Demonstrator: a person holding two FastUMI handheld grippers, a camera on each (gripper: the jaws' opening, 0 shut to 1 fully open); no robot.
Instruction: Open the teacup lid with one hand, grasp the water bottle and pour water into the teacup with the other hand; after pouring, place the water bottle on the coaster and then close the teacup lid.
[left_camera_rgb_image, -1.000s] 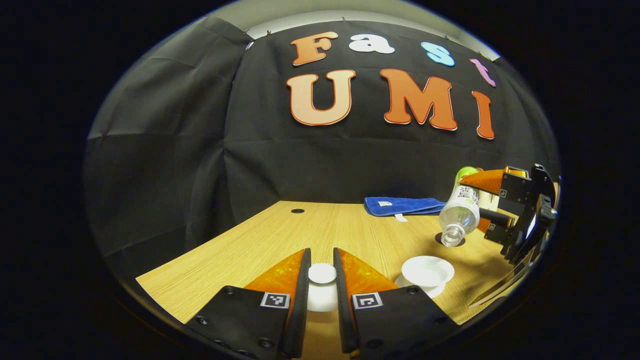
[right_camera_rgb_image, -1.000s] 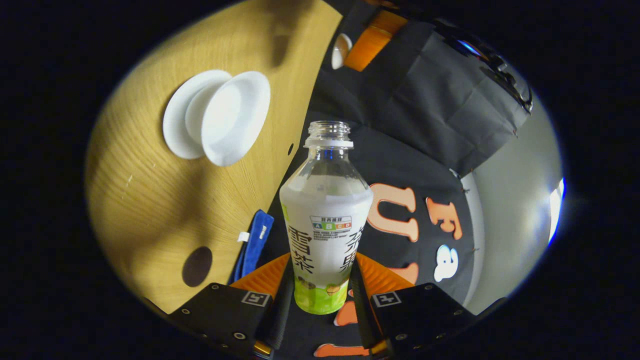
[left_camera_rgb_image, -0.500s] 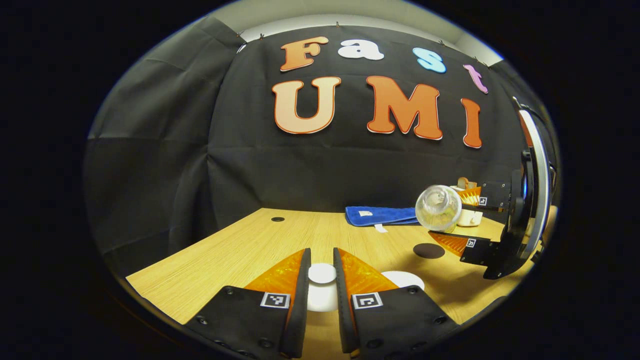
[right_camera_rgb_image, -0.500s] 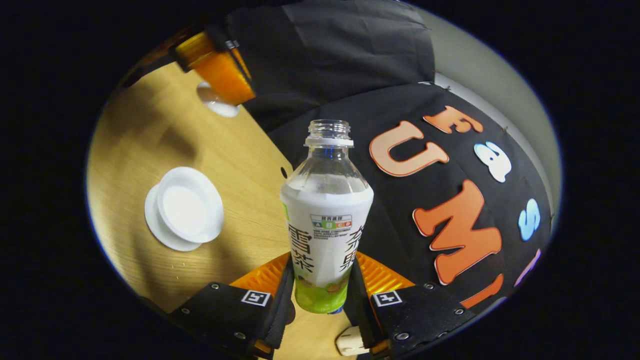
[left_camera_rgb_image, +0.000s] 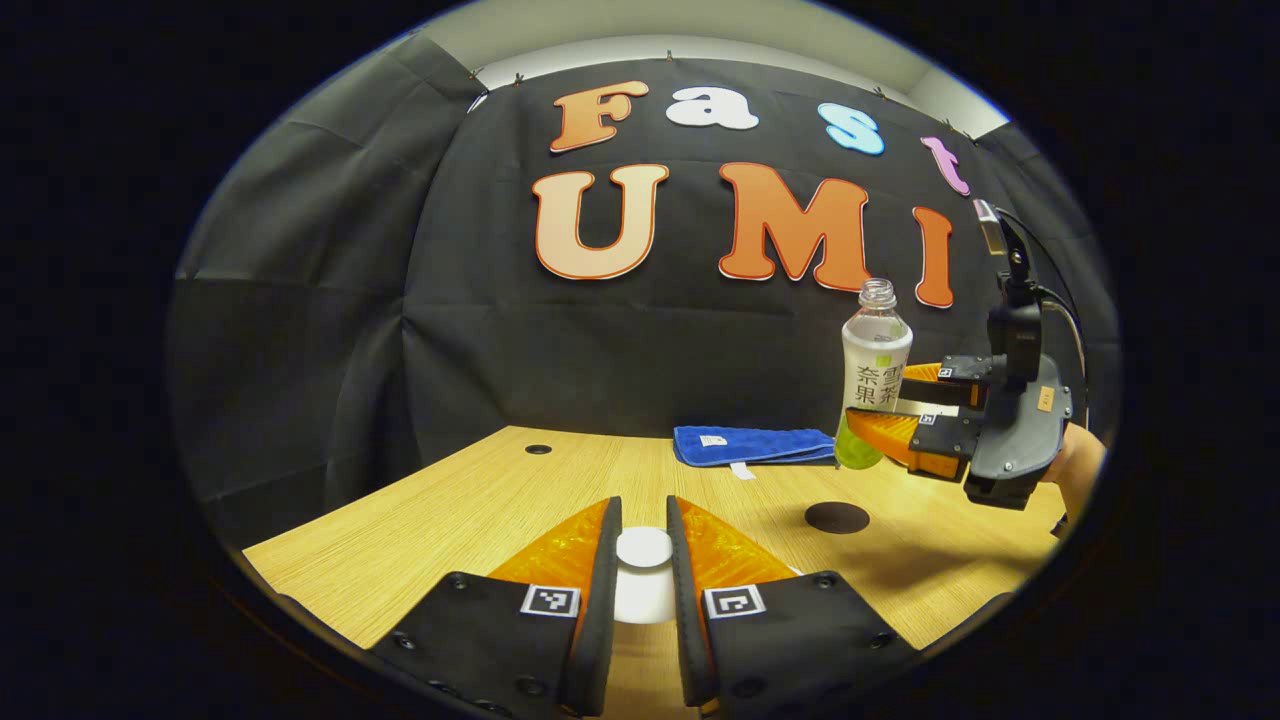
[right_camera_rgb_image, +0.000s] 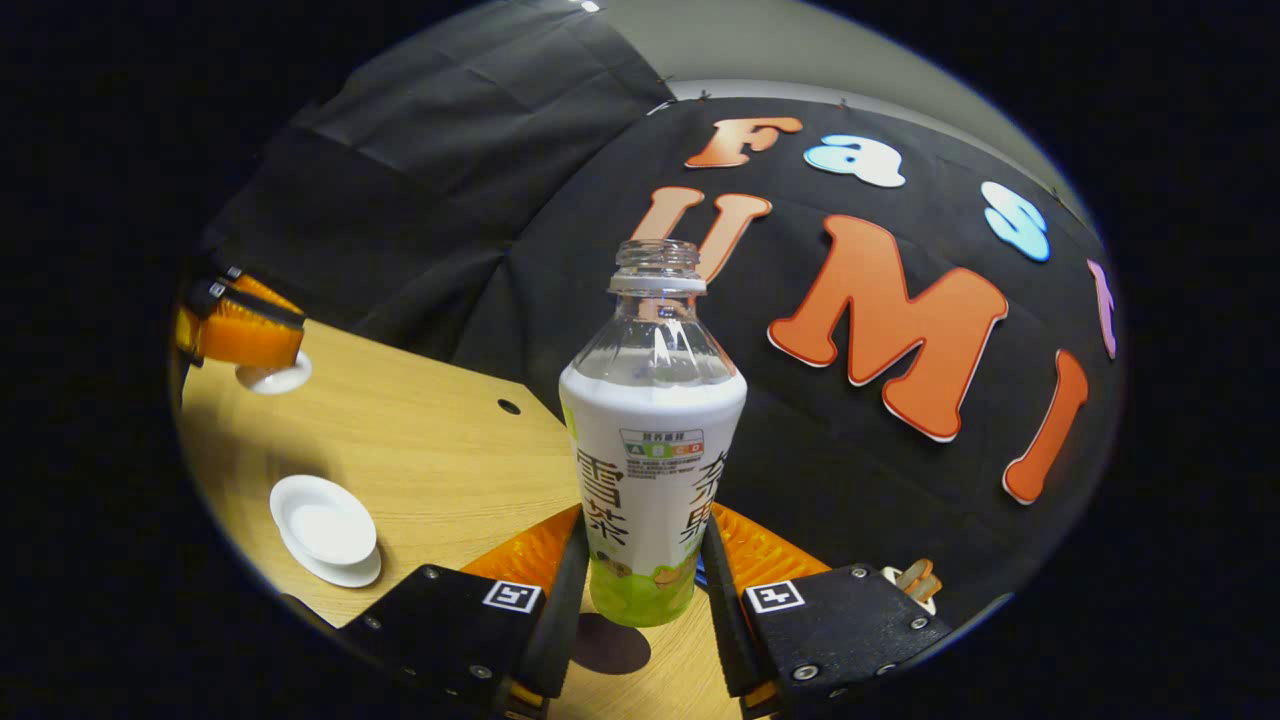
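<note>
Left claw (left_camera_rgb_image: 643, 570) clamped on teacup lid (left_camera_rgb_image: 644, 549), held aside so the teacup (right_camera_rgb_image: 322, 524) stays uncovered. Right claw (right_camera_rgb_image: 640, 585) closed on the upright water bottle (right_camera_rgb_image: 652, 450), seemingly just above the dark coaster (left_camera_rgb_image: 837, 517), ready for set-down.

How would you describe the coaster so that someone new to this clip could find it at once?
Start at the wooden table and the folded blue cloth by its back edge. In front of the cloth's right end, almost under the bottle that the right gripper holds upright, lies the coaster. It is a flat dark round disc, unlike the white teacup and saucer.
</note>
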